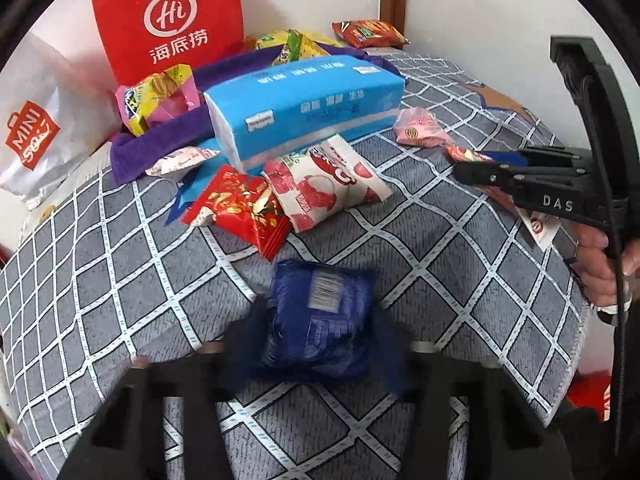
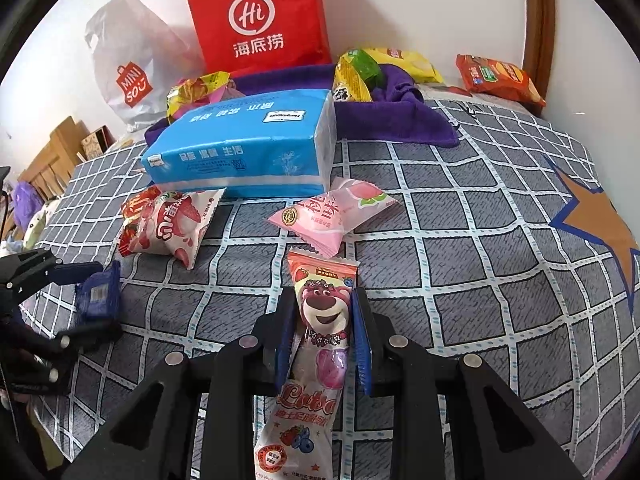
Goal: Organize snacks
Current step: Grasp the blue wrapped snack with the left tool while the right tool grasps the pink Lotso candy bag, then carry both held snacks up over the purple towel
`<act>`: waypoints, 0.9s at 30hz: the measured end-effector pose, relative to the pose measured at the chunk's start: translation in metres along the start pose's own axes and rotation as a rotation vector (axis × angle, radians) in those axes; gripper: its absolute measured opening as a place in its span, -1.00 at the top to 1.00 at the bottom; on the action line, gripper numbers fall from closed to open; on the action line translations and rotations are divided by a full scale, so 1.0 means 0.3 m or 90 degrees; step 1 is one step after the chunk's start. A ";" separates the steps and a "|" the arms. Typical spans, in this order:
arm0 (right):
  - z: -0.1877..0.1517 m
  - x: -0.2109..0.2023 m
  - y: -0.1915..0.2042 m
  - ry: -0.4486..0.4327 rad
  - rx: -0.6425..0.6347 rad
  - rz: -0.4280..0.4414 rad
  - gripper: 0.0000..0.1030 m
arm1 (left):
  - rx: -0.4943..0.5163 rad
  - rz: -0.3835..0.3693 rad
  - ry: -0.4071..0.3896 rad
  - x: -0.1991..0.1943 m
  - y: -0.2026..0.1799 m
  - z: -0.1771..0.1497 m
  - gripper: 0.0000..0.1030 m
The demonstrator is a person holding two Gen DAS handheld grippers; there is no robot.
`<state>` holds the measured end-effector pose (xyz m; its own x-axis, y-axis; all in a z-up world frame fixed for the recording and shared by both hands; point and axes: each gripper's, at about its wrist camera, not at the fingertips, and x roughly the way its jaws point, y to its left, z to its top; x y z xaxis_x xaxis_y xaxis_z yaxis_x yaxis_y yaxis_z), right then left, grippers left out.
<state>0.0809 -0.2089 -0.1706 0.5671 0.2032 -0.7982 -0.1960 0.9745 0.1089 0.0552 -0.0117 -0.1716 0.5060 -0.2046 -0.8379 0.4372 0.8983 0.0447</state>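
My left gripper (image 1: 320,320) is shut on a dark blue snack packet (image 1: 320,320), blurred with motion, just above the checked cloth; it also shows in the right wrist view (image 2: 98,294). My right gripper (image 2: 325,312) is shut on a long Lotso bear packet (image 2: 320,328) and also shows in the left wrist view (image 1: 472,166). A red packet (image 1: 244,208), a white lychee packet (image 1: 328,184) and a pink peach packet (image 2: 332,212) lie loose in front of a blue tissue pack (image 1: 304,112).
A purple towel (image 2: 396,120) holds yellow and green packets (image 2: 356,76) at the back. An orange packet (image 2: 500,76) lies at the back right. A red paper bag (image 2: 260,20) and a white Miniso bag (image 2: 124,72) stand against the wall.
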 end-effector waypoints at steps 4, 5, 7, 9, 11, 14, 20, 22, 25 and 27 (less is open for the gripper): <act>0.006 -0.005 0.006 0.004 -0.007 0.005 0.48 | -0.038 0.040 -0.010 -0.029 0.063 0.004 0.22; 0.008 -0.007 0.004 0.004 -0.008 0.011 0.48 | -0.049 0.057 -0.010 -0.033 0.087 -0.002 0.22; 0.013 -0.012 0.002 -0.001 -0.006 0.023 0.48 | -0.088 0.095 -0.006 -0.037 0.139 -0.009 0.21; 0.020 -0.008 0.003 -0.004 -0.004 0.027 0.48 | -0.150 0.112 -0.010 -0.034 0.200 -0.015 0.21; 0.023 0.016 0.000 0.003 0.007 0.037 0.48 | -0.216 0.120 -0.010 -0.018 0.258 -0.024 0.21; 0.023 0.023 0.004 -0.005 0.003 0.030 0.48 | -0.239 0.128 -0.030 -0.004 0.284 -0.038 0.21; 0.024 0.029 -0.001 -0.012 0.001 0.028 0.45 | -0.251 0.160 -0.061 0.004 0.270 -0.045 0.17; 0.028 0.032 -0.007 -0.013 0.007 0.033 0.45 | -0.260 0.156 -0.063 0.002 0.273 -0.048 0.17; 0.028 0.034 -0.010 -0.012 0.010 0.036 0.44 | -0.264 0.153 -0.064 -0.001 0.278 -0.049 0.17; 0.028 0.034 -0.010 -0.012 0.009 0.036 0.45 | -0.268 0.145 -0.066 -0.002 0.282 -0.051 0.17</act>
<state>0.0938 -0.2089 -0.1740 0.5704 0.2602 -0.7790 -0.2168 0.9626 0.1628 0.0804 0.0703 -0.1757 0.6350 -0.0025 -0.7725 -0.0215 0.9995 -0.0210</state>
